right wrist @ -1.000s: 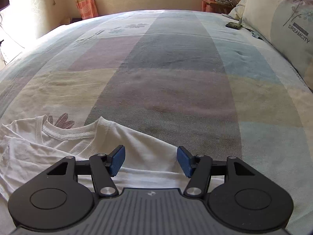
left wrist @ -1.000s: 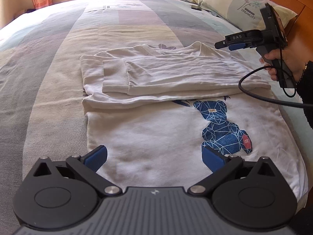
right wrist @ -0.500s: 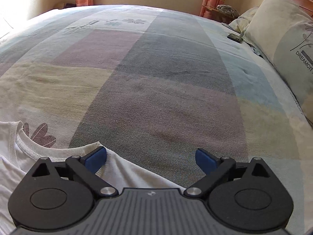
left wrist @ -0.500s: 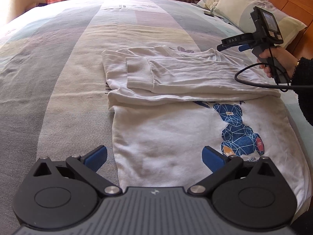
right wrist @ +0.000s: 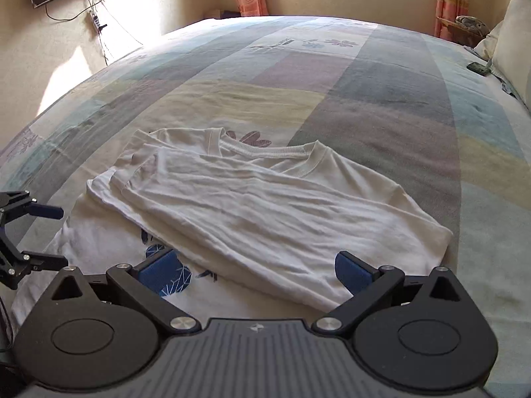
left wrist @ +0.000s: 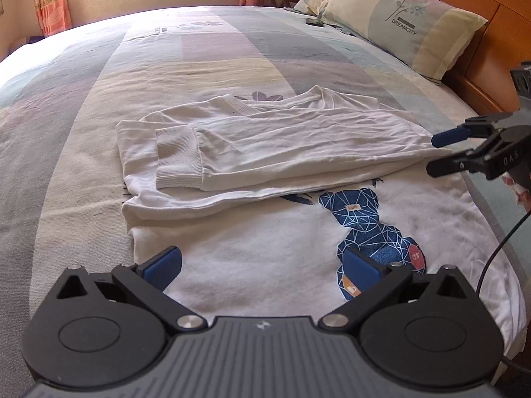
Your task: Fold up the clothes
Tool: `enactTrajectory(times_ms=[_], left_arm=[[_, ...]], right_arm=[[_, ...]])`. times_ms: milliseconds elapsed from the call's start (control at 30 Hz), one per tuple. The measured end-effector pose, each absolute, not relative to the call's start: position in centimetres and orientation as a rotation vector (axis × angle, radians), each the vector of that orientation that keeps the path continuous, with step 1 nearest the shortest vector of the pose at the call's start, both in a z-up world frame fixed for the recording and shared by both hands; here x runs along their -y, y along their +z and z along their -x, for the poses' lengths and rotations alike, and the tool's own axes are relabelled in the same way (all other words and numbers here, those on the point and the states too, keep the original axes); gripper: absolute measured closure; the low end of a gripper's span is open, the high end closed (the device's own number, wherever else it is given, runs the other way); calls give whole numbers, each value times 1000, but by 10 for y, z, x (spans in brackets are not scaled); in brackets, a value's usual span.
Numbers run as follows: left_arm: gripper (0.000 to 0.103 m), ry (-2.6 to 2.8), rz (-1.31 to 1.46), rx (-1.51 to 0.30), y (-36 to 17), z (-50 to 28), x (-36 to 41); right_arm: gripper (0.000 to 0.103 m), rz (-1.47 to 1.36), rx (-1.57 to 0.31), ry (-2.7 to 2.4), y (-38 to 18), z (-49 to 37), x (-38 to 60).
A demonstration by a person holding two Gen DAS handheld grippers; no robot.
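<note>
Bed (left wrist: 205, 76) carries your half-folded sweatshirt (left wrist: 265, 152); left gripper (left wrist: 262, 263) released; right gripper (right wrist: 255, 267) opening, both empty.

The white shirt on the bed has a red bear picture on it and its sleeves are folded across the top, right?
Almost. The bear picture on the white long-sleeved cotton shirt is blue, not red; only a small patch on it is red. The left wrist view shows it best. The sleeves are indeed folded across the top, on the striped pastel bed.
</note>
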State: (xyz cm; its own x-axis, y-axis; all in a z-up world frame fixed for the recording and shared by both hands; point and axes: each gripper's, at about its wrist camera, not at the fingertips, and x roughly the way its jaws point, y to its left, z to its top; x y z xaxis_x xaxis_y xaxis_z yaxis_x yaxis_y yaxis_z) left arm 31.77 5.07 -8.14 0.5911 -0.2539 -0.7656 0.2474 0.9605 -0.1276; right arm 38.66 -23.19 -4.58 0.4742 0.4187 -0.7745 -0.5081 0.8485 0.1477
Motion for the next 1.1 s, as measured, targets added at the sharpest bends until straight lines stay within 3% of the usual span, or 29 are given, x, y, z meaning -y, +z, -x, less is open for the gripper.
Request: enactTrajectory(times_ms=[167, 333, 633, 767, 1100], left_arm=[[1, -234, 36, -872, -99, -339, -62], [1, -142, 84, -889, -108, -332, -85], [1, -128, 66, -916, -80, -295, -65], [1, -143, 92, -1006, -102, -284, -50], [1, -100, 11, -981, -109, -260, -41]], right_arm=[[0, 137, -990, 546, -83, -354, 228], [0, 186, -935, 518, -96, -333, 224], [0, 187, -893, 502, -100, -330, 224], [0, 189, -888, 509, -101, -330, 225], [0, 213, -881, 542, -101, -331, 225]])
